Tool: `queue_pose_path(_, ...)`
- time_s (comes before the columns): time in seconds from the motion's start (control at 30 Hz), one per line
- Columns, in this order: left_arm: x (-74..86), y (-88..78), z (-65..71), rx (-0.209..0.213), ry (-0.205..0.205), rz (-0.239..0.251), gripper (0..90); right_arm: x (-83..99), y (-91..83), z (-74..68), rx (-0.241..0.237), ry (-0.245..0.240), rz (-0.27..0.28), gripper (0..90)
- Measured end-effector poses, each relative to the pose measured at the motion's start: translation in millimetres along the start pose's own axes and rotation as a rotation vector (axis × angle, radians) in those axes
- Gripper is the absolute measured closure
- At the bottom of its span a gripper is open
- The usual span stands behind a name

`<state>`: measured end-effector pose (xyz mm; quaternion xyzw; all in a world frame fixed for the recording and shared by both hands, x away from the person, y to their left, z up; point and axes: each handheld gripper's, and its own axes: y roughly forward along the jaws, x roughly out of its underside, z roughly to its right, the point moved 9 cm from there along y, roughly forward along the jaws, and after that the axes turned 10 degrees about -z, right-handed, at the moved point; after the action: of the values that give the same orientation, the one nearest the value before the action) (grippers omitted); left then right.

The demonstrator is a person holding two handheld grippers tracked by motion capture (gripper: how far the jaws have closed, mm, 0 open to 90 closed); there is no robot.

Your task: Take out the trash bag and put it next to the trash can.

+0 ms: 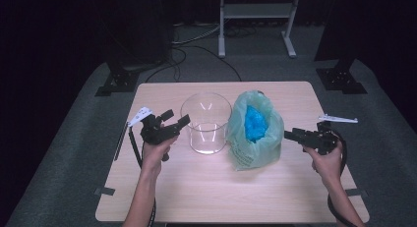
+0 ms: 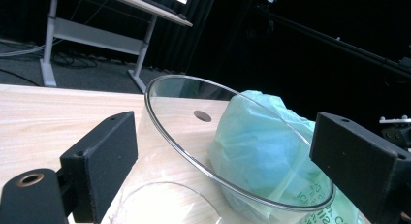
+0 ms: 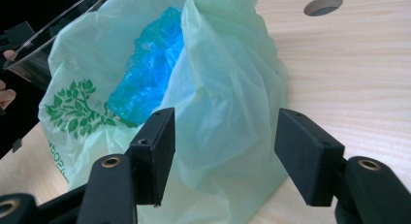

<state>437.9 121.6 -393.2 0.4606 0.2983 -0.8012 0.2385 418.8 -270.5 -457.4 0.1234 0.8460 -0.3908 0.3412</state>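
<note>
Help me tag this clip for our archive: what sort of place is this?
Probably a lab or recording studio rather than a home. A bare wooden table stands on grey carpet, hemmed by black curtains, with stand bases and cables on the floor and a metal desk frame behind.

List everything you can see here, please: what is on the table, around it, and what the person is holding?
Table: one, light wood, centre, with a round hole near its far edge.
Container: one, clear, round, open-topped, upright at mid-table.
Bag: one, pale green plastic with a leaf print, right of the container, mouth open.
Blue plastic: one crumpled bundle, inside the bag.
Stand: one, white metal frame, on the floor beyond the table.
Cables: several, black and white, on the grey floor.
Left gripper: one, black, jaws open beside the container.
Right gripper: one, black, jaws open at the bag's right side.
Hands: two, one on each gripper.
</note>
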Motion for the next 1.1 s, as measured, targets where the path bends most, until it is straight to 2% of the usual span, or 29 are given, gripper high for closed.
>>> queue_pose_path(0.23,0.5,0.4,0.2,-0.001,0.0,-0.002,8.8,17.3,2.1,7.0,-0.01,0.021,-0.004,39.1)
queue_pose_path(0.7,1.7,1.8,-0.7,-0.006,-0.003,-0.006,8.8,32.3,-2.8,9.9,0.004,0.021,0.001,38.2)
queue_pose_path(0.83,2.0,1.5,-2.2,-0.014,-0.007,-0.011,8.8,35.2,-9.8,12.4,0.016,0.028,0.039,38.0)
queue_pose_path(0.97,1.3,0.9,-2.2,-0.014,-0.008,-0.008,8.8,41.5,-14.6,12.3,0.03,0.024,0.054,37.3)
queue_pose_path(1.1,1.2,0.4,-1.5,-0.011,-0.008,-0.009,8.8,57.7,-18.0,10.3,0.044,0.016,0.057,35.7)
